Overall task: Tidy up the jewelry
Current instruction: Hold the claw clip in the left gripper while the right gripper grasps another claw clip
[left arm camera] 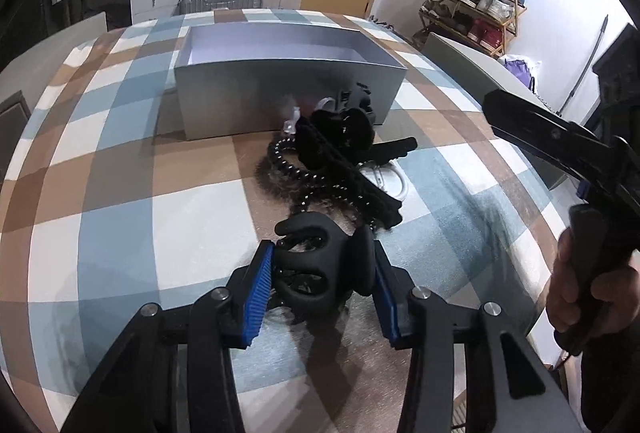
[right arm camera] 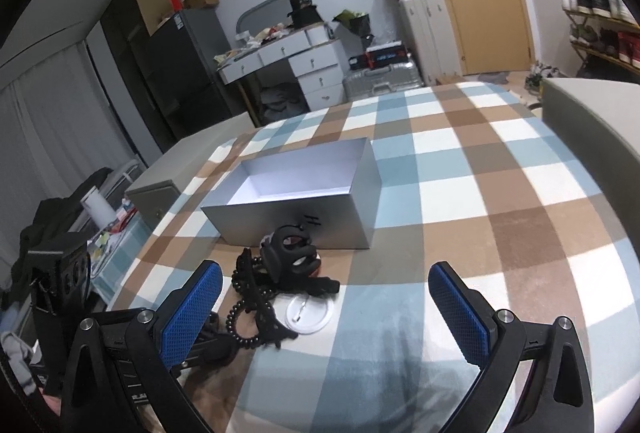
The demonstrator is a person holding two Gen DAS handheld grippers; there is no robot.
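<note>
A silver open box (left arm camera: 288,97) (right arm camera: 296,221) stands on the checked tablecloth, its white inside bare. In front of it lies a pile of black accessories (left arm camera: 340,161) (right arm camera: 276,285): hair claws, a beaded bracelet (right arm camera: 244,317), a coil tie and a round clear badge (right arm camera: 310,311). My left gripper (left arm camera: 322,273) is shut on a black hair claw (left arm camera: 320,265), just above the cloth near the pile. My right gripper (right arm camera: 326,313) is open and empty, hovering over the pile's near right side; its black body shows in the left wrist view (left arm camera: 560,145).
The table edge falls away at the right, next to a grey chair back (right arm camera: 592,113) (left arm camera: 472,65). A dresser (right arm camera: 296,65), suitcases (right arm camera: 380,81) and a shoe rack (left arm camera: 476,1) stand beyond the table.
</note>
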